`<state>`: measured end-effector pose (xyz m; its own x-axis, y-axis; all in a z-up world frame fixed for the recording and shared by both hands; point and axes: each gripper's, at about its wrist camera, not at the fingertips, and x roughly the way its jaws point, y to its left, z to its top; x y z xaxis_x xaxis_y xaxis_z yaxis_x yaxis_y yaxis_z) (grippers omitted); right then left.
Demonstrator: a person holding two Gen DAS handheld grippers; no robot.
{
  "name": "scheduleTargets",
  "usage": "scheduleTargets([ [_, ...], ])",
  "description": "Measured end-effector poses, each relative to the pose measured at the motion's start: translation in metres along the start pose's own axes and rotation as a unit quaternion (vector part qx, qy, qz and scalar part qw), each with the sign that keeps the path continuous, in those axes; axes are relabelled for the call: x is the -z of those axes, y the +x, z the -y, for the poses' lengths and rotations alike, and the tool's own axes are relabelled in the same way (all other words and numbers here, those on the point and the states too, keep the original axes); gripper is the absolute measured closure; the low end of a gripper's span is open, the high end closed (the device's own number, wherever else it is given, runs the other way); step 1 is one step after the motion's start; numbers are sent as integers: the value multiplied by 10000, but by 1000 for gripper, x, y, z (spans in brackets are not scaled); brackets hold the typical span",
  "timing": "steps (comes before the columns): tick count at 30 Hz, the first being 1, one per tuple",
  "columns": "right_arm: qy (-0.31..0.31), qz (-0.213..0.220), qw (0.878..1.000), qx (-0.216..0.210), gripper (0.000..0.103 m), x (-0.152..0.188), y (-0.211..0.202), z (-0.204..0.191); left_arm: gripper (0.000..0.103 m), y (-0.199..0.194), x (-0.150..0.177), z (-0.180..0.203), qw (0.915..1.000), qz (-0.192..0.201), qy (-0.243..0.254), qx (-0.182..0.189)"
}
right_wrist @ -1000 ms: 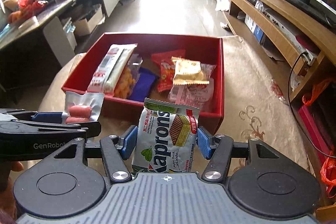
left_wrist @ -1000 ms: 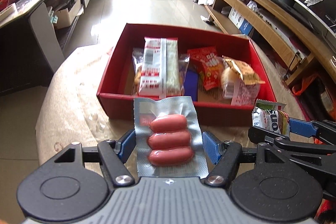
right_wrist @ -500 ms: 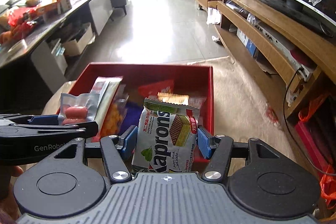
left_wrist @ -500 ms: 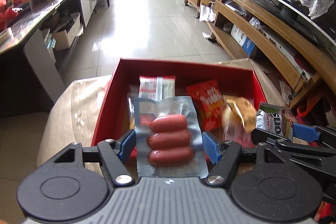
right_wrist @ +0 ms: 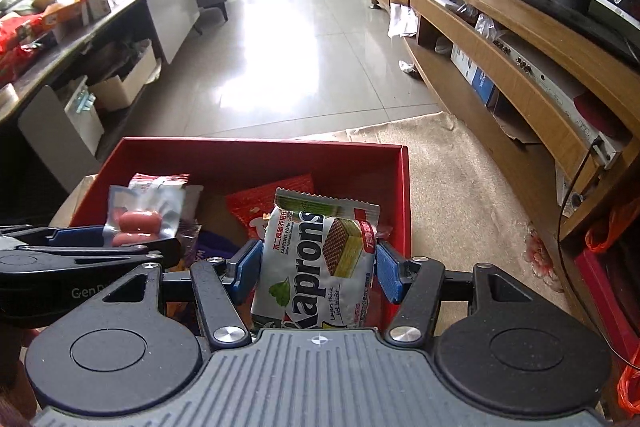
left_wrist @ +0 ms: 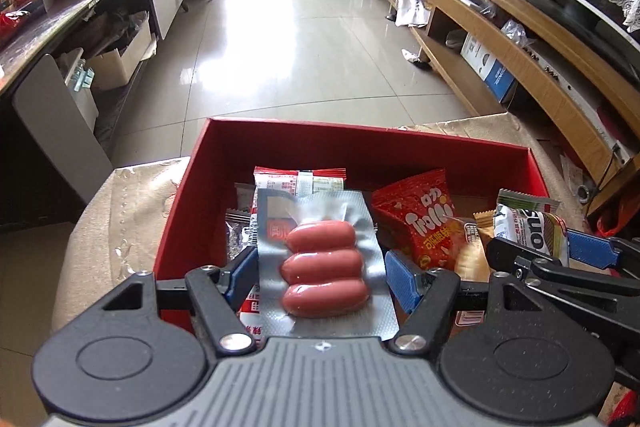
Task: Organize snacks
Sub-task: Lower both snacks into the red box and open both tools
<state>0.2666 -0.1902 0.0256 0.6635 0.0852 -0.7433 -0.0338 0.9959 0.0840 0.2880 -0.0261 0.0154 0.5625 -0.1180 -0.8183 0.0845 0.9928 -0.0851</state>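
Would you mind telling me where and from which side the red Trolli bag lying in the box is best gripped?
Grip the red Trolli bag by its crimped top seam, the edge tilted up toward the far wall of the red box. Come from above: the bag leans on other packets, so that flat seam is probably the thinnest, most exposed part, and both claws already carry snacks.

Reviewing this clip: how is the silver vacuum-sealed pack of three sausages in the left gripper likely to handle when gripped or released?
The silver vacuum-sealed sausage pack probably holds its shape where the three sausages sit, while its flat film margins look thin and likely floppy. Its glossy surface may be slippery between the left gripper's blue fingers. Released over the red cardboard box, it should drop flat, not roll.
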Motion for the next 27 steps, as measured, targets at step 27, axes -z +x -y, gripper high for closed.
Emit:
scheduleTargets([
  [27,269,215,9994,-75,23,-6,-20,9,31,-30,-4,-13,9996,172,-205,78],
])
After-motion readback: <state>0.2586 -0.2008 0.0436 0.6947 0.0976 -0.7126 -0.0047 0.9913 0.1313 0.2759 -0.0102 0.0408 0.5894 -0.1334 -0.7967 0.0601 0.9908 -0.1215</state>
